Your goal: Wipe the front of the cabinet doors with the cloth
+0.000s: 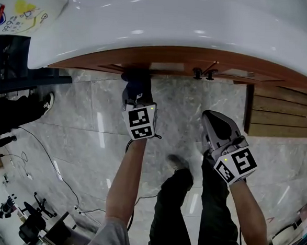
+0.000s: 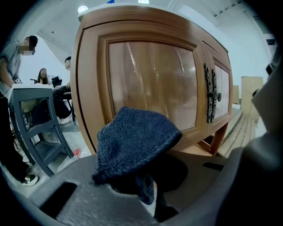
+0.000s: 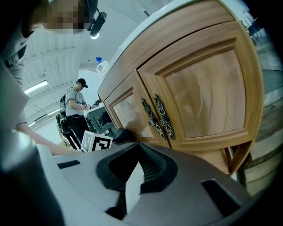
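Here, left gripper [image 1: 137,91] clamps cloth [image 2: 132,141], bunch pointing at cabinet door [image 2: 150,75]; right gripper [image 3: 138,152] jaws closed.

Floor [image 1: 91,115]: grey marbled tile, glossy, with ceiling lights reflected.
- Wooden cabinet [image 1: 173,58], top centre, standing on legs [image 2: 219,137]; it carries a white worktop [image 1: 202,23] with a printed sheet [image 1: 19,13] at upper left.
- Slatted wooden platform [image 1: 285,113], right edge, beside the cabinet.
- Thin black cable [image 1: 51,159], trailing across the left half.
- Black-and-white shoe [image 1: 47,102], left.
- Dark stands and gear [image 1: 31,215], lower left; details too small to tell.
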